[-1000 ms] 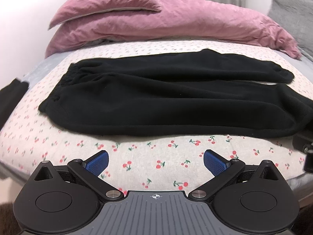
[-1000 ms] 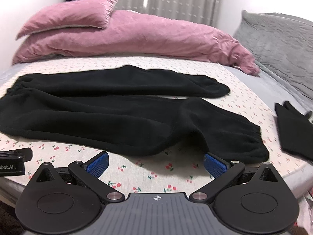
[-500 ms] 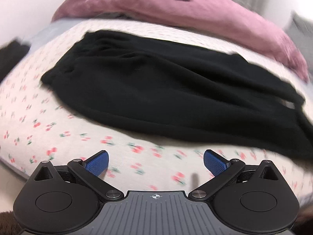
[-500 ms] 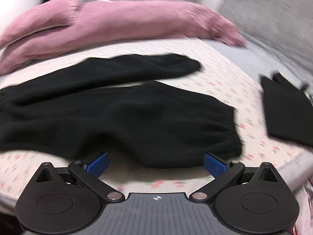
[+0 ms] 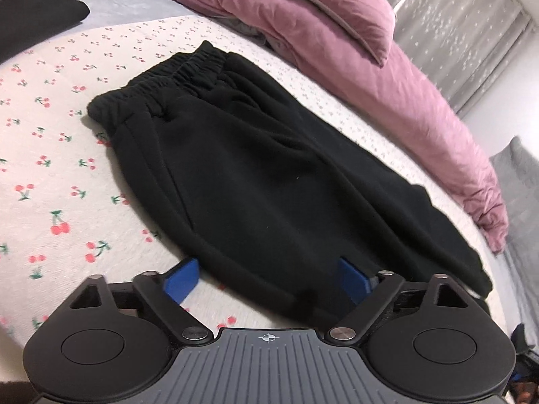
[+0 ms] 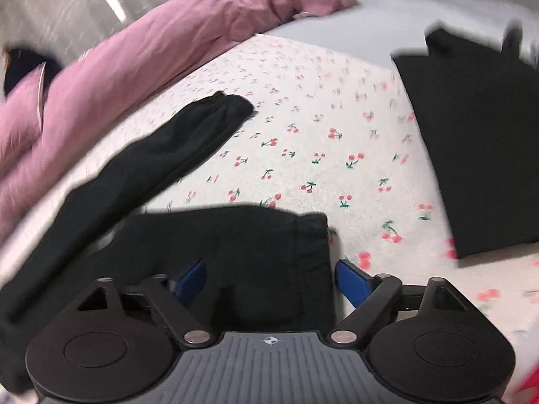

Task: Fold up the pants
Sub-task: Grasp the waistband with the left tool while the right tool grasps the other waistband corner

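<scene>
Black sweatpants [image 5: 256,168] lie flat on a cherry-print bed sheet [image 5: 50,168], waistband at the far left. My left gripper [image 5: 267,277] is open, its blue fingers straddling the near side edge of the pants below the waist. In the right wrist view the near leg [image 6: 256,252] ends in a cuff between the open fingers of my right gripper [image 6: 269,279]. The far leg [image 6: 188,144] stretches away to the upper left. The view is blurred.
Pink pillows [image 5: 337,33] and a pink duvet [image 6: 134,57] lie along the far side of the bed. A folded black garment [image 6: 481,155] lies on the sheet to the right. Another dark cloth [image 5: 30,17] lies at the far left. Grey bedding [image 5: 518,181] is at the right.
Both grippers have moved forward and down onto the pants. The left now straddles the near side edge, the right straddles the near leg's cuff. Both stay open.
</scene>
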A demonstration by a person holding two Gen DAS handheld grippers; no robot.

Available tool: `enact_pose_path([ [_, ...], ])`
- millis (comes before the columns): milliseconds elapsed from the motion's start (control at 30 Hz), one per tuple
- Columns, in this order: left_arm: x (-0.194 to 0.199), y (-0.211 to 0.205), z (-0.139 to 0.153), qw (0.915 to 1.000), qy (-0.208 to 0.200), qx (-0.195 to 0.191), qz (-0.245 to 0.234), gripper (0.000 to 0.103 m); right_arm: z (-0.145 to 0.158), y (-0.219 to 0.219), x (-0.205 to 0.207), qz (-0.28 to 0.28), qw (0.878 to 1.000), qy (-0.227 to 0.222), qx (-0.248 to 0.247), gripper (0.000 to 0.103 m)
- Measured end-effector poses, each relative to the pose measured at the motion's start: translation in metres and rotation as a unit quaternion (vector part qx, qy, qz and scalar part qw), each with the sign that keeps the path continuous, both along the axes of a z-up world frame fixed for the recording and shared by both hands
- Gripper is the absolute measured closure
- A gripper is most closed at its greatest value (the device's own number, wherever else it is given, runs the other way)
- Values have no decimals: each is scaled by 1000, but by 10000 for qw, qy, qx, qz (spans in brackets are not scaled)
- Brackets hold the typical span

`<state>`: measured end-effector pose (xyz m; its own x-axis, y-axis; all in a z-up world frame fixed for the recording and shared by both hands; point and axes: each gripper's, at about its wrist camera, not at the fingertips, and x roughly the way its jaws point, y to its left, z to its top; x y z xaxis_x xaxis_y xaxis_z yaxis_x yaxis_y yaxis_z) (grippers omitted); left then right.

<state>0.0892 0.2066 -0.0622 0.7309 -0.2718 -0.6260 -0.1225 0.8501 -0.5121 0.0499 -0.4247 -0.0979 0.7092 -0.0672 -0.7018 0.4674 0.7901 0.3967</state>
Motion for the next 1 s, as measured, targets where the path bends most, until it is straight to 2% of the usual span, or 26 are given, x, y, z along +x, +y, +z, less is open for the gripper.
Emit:
enact_pose_path([
  [67,3,1,-3,9999,-89,-43,64,29,0,-3,4,-87,9998,-182,-7,22],
  [133,3,2,-6,9998,-132,-25,168,43,1,2,10,-80,9992,-150,-361,45],
  [167,3,1,-6,9997,-148,24,205,57,0,3,15,-64,9984,-103,-560,52],
  [200,3,2,-8,9995,-153,58,259,71,0,7,17,-37,9966,-38,-819,63],
  [233,4,4,-9,9994,-150,41,316,76,0,11,20,33,9948,-26,-1017,70],
  [300,5,6,-12,9992,-154,-4,373,90,4,13,19,74,9934,-103,-1144,74],
  [400,1,0,-7,9985,-203,319,407,96,18,8,20,-94,9897,-219,-1413,74],
  [467,-8,-4,1,9970,-271,533,485,96,28,-2,27,-268,9867,-313,-1575,74],
  [600,-32,7,22,9957,-379,501,676,97,41,-20,40,-279,9897,-466,-1322,75],
  [667,-36,8,24,9959,-244,688,543,96,34,-22,54,-229,9902,-231,-1357,75],
  [733,-31,5,15,9954,82,906,293,94,19,-20,66,-207,9906,89,-1350,74],
  [800,-27,5,6,9944,230,1028,119,86,8,-19,69,-283,9908,276,-1291,66],
  [833,-26,5,7,9944,161,1046,43,84,6,-18,65,-352,9915,246,-1229,56],
  [867,-28,6,9,9944,81,1052,-11,75,8,-17,58,-354,9931,184,-1100,50],
  [900,-31,9,12,9945,10,1047,10,55,11,-17,52,-347,9949,150,-933,41],
  [967,-35,18,16,9949,-135,998,110,27,19,-16,37,-319,9973,31,-666,38],
  [1000,-36,25,18,9949,-250,951,223,27,23,-15,29,-294,9976,-8,-623,35],
])
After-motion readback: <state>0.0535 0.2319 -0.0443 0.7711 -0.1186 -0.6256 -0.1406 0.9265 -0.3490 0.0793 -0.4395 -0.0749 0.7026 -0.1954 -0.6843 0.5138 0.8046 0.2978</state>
